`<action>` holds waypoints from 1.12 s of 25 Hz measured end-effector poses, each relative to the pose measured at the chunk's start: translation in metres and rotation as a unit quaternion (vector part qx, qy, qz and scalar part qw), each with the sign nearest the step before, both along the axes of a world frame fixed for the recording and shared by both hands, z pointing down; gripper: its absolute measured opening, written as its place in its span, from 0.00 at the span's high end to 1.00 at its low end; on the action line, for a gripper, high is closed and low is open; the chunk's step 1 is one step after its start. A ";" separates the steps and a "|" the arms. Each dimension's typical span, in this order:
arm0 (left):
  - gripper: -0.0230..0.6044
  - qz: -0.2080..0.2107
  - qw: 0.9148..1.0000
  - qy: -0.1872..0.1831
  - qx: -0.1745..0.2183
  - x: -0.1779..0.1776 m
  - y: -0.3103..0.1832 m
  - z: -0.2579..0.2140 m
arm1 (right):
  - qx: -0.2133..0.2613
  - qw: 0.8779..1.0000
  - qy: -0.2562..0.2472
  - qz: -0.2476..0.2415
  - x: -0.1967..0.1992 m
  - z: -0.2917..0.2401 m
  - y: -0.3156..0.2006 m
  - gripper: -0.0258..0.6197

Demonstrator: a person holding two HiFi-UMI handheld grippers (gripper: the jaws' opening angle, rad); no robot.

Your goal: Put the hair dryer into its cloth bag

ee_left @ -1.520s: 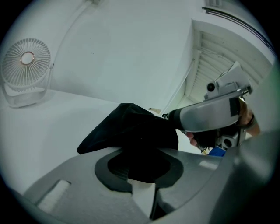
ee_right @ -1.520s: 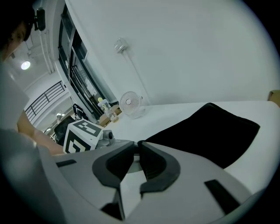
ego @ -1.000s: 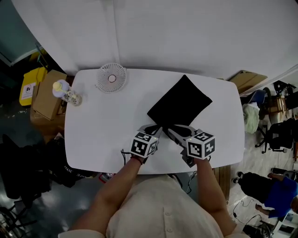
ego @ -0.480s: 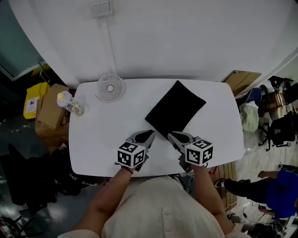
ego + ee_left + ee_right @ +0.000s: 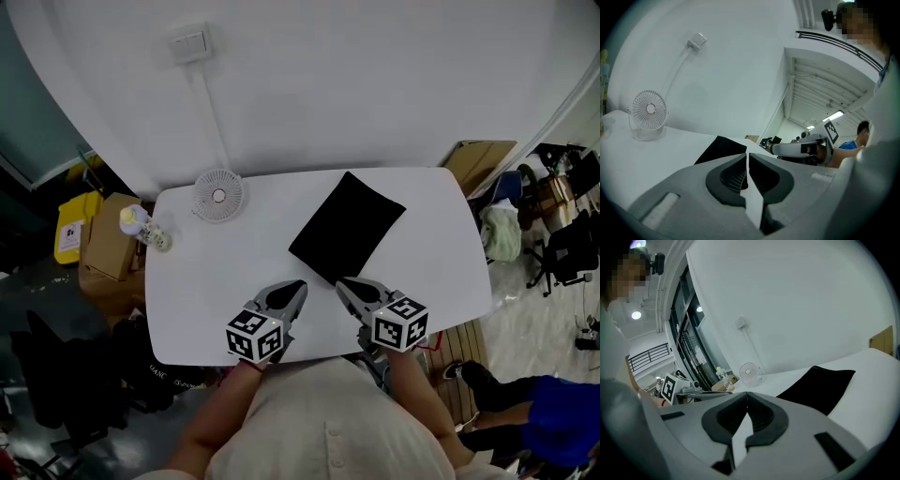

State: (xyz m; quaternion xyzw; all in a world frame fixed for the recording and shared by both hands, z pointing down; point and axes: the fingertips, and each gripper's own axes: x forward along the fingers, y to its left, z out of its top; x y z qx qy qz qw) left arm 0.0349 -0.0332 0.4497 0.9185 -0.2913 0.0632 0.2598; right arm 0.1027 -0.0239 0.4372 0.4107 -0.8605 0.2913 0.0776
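A black cloth bag (image 5: 347, 227) lies flat and slantwise on the white table (image 5: 206, 281), with no hair dryer in sight outside it. My left gripper (image 5: 298, 284) hovers just short of the bag's near end, shut and empty. My right gripper (image 5: 340, 283) hangs beside it, also shut with nothing between its pads. Both sets of jaws have just been closing on nothing. The left gripper view shows its jaws (image 5: 746, 154) meeting, with the bag (image 5: 723, 149) beyond. In the right gripper view the jaws (image 5: 747, 393) meet short of the bag (image 5: 820, 387).
A small white desk fan (image 5: 218, 195) stands at the table's back left, and a small bottle (image 5: 141, 225) sits near the left edge. A yellow bin (image 5: 70, 228) and cardboard box (image 5: 108, 246) sit on the floor at left. Chairs and clutter are at right.
Both grippers have drawn back from the bag's near end toward the person and risen. The right jaws, spread a second ago, are now together.
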 end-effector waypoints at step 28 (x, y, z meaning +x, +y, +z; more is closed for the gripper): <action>0.92 0.002 1.000 0.019 0.022 -0.006 0.014 -0.031 | 0.019 1.000 -0.006 0.021 0.006 -0.016 0.030 0.94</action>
